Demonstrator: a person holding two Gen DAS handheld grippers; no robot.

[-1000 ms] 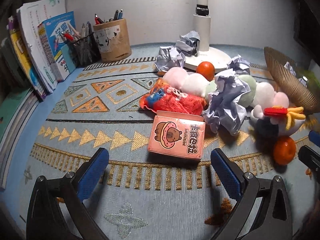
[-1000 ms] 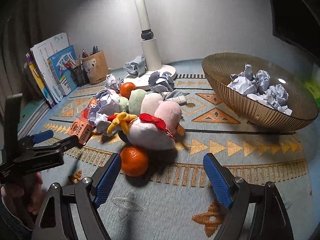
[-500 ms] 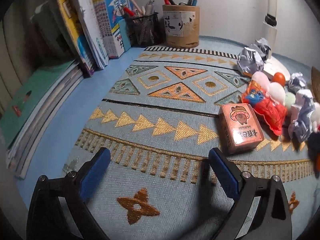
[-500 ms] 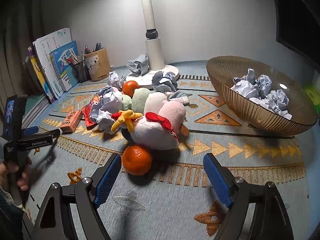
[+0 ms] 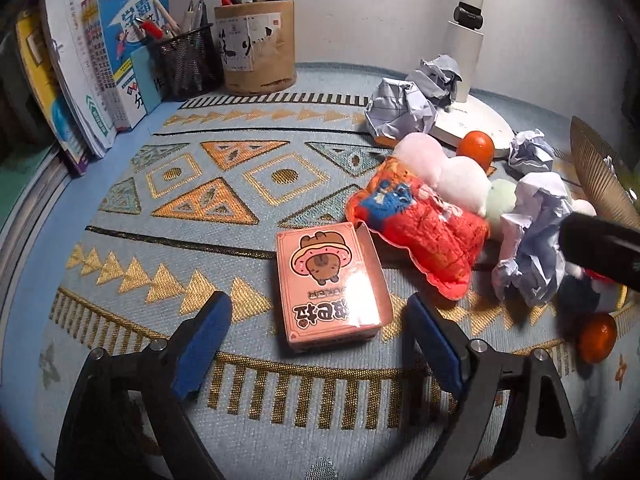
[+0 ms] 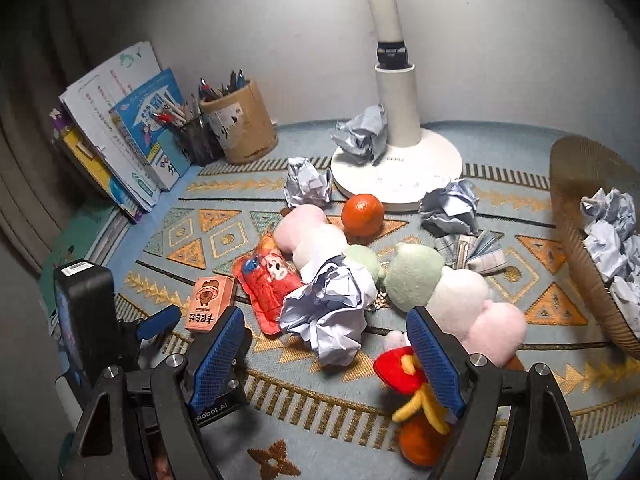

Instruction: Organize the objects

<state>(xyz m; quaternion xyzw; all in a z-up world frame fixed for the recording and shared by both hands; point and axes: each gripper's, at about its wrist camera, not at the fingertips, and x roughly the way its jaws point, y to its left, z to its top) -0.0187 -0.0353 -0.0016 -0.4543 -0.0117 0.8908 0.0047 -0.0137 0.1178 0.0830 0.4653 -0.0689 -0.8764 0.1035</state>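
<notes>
The left gripper [image 5: 316, 336] stands spread wide, its blue pads either side of the pink card box [image 5: 330, 282] lying flat on the patterned mat [image 5: 224, 184], apparently not touching it. Further right, the right gripper [image 6: 326, 354] gapes above a crumpled paper ball [image 6: 334, 312], grasping nothing.

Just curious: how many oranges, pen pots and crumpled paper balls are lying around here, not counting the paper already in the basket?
Oranges: 2
Crumpled paper balls outside the basket: 4
Pen pots: 2
Total: 8
</notes>
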